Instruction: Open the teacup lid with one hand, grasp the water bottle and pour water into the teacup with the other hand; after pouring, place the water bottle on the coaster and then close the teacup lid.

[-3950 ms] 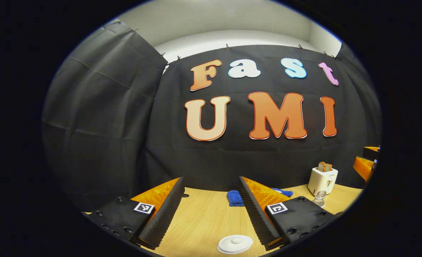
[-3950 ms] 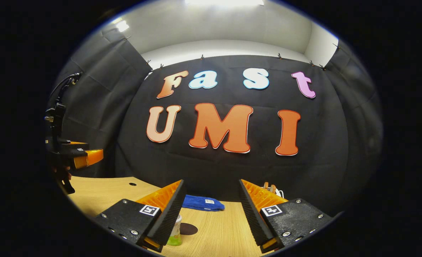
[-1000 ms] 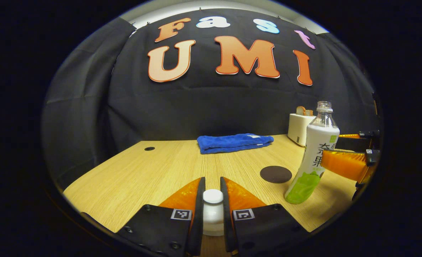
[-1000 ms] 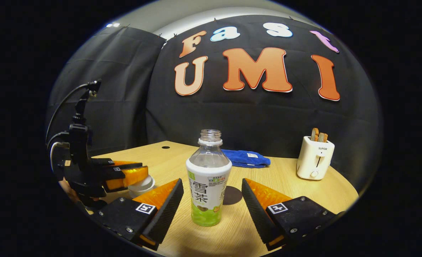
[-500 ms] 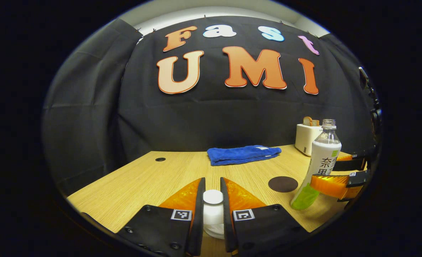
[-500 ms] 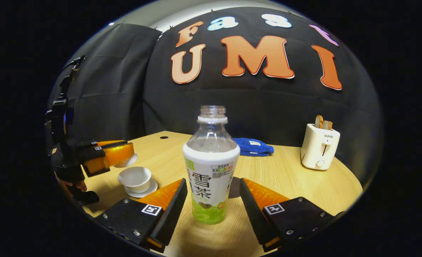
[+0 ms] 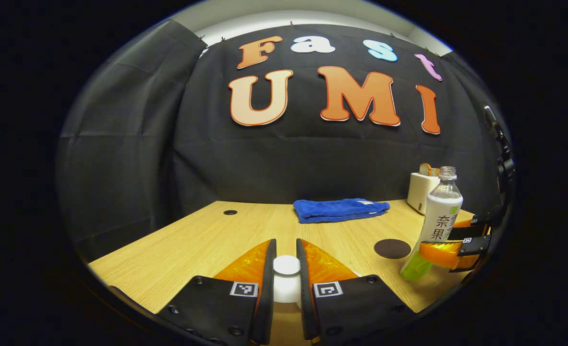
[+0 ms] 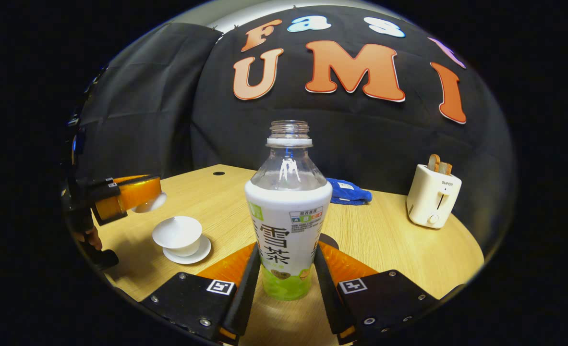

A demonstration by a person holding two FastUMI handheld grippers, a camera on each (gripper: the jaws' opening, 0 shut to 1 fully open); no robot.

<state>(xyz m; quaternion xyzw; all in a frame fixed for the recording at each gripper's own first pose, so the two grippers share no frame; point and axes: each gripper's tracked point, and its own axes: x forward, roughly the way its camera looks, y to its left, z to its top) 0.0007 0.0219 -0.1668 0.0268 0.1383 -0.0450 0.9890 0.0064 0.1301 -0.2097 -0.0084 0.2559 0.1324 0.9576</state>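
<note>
Holding the teacup lid (image 7: 286, 278) in my left tongs (image 7: 286, 269), fingers closed on its knob from both sides; from the right gripper view those tongs (image 8: 142, 197) have it lifted clear above the teacup (image 8: 178, 235). Teacup is open, sitting on its saucer (image 8: 202, 252) near the surface's (image 8: 389, 245) left edge.

Right tongs (image 8: 286, 274) are closed on the water bottle (image 8: 288, 216), both fingers pressed against the lower label. Bottle upright, uncapped, base on the surface near the front edge, as far as I can tell. From the left gripper view I see the same bottle (image 7: 435, 226) with the right tongs (image 7: 444, 252) clamped round its lower part.

Coaster (image 7: 392, 248) is a dark disc just beside the bottle, nothing on it. Blue cloth (image 7: 340, 210) lies folded by the back edge. Toaster (image 8: 432, 202) with bread in its slots stands toward the back right corner.
</note>
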